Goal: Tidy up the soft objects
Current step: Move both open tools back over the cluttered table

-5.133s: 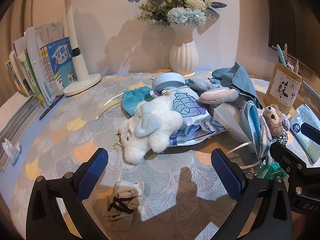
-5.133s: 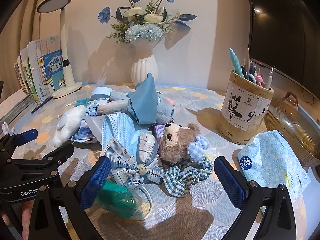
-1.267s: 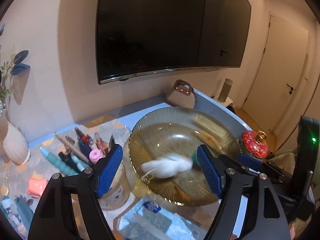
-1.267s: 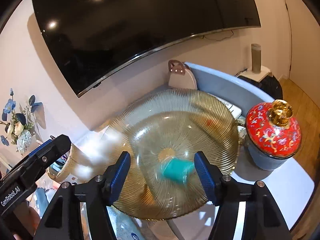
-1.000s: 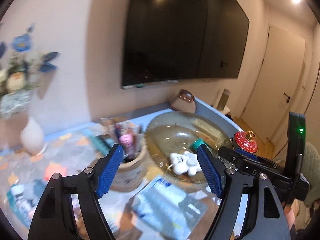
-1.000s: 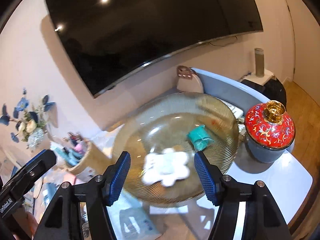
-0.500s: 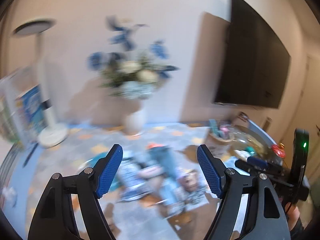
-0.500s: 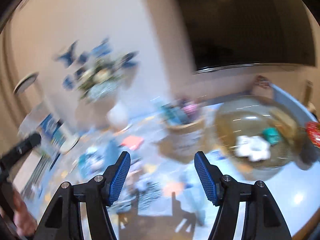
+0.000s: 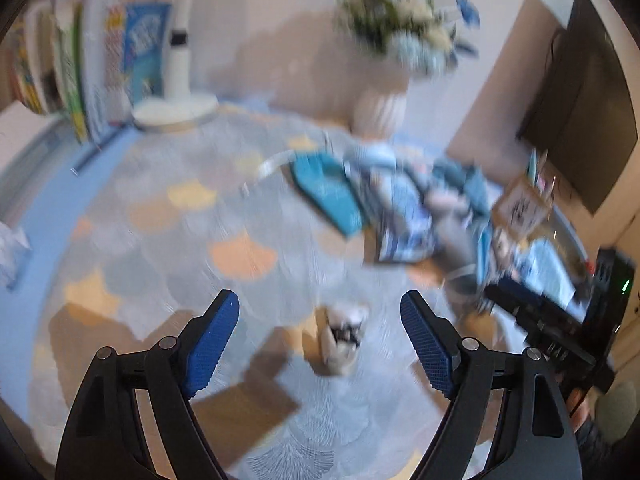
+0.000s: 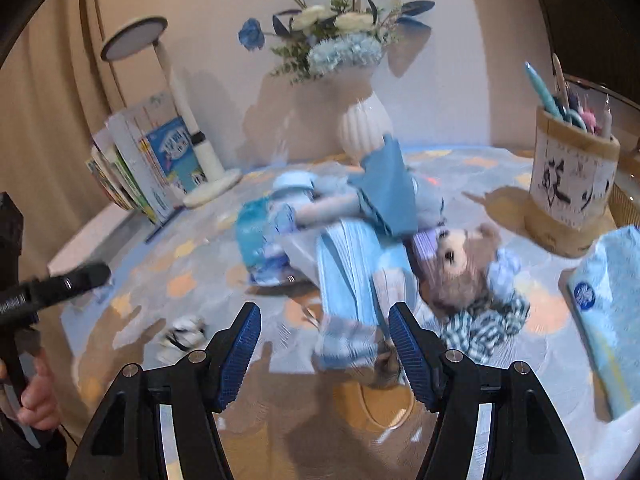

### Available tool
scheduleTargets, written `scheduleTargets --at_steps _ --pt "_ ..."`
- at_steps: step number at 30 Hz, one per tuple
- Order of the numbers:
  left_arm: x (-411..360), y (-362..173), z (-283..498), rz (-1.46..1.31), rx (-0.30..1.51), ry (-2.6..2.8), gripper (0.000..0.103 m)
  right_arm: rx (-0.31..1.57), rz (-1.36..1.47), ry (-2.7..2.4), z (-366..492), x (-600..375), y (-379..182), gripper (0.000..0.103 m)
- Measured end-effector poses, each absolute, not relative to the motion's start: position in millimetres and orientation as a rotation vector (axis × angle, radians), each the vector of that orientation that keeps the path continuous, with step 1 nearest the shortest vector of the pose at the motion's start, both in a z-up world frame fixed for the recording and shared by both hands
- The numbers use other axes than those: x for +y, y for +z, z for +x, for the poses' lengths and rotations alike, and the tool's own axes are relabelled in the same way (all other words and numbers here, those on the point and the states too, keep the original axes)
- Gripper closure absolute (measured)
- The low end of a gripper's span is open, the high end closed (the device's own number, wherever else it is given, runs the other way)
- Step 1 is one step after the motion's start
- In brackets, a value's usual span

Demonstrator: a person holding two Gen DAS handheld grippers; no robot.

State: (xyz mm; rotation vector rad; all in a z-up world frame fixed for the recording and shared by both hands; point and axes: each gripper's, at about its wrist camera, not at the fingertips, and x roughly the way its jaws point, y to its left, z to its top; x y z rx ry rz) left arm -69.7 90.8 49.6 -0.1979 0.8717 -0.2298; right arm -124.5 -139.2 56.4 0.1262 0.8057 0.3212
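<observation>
Both grippers have swung away from the ribbed amber glass bowl, where the white plush toy and the teal pouch were dropped, and now face the cluttered table again; the left view is smeared with motion blur. The table (image 10: 192, 276) wears a pale cloth printed with grey and orange fan scales, backed by a cream wall, with a dark screen (image 9: 580, 100) at the right. A white ribbed vase of blue and white flowers (image 10: 362, 128), a white desk lamp (image 10: 176, 120) and a leaning row of books (image 10: 144, 164) stand at the back, and a wooden pen pot with black brush lettering (image 10: 572, 184) stands at the right.

The left gripper (image 9: 320, 340) tilts down at the cloth, its blue ribbed pads spread wide and empty after just opening further, with the small white folded sock with a black band (image 9: 342, 340) lying on the cloth between them. The right gripper (image 10: 324, 354) also tilts down, its fingers parted and holding nothing, above the blue-checked fabric bow (image 10: 348, 340).

The soft pile lies mid-table: a stack of pleated light-blue face masks (image 10: 352, 276), a fuzzy brown teddy bear (image 10: 464, 268), a blue gingham scrunchie (image 10: 484, 328), a blue cloth (image 10: 390, 196) draped over the heap. A dotted blue tissue pack (image 10: 608, 304) rests at the right
</observation>
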Motion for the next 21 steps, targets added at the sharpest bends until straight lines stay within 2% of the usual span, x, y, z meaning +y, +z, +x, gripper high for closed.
scheduleTargets --at_steps 3,5,9,19,21 --pt "70 30 -74 -0.099 0.899 -0.253 0.021 0.811 0.117 0.315 -124 -141 52 0.036" --pt "64 19 -74 -0.086 0.929 -0.275 0.021 0.794 0.132 0.294 -125 -146 53 0.021" --pt "56 13 -74 -0.082 0.956 -0.299 0.021 0.726 0.192 0.243 -135 -162 61 0.006" --pt "41 11 -73 -0.011 0.964 -0.283 0.022 0.793 0.152 0.238 -130 -152 57 0.004" --pt "39 10 -72 -0.004 0.966 -0.272 0.029 0.821 0.129 0.235 -127 -148 54 0.004"
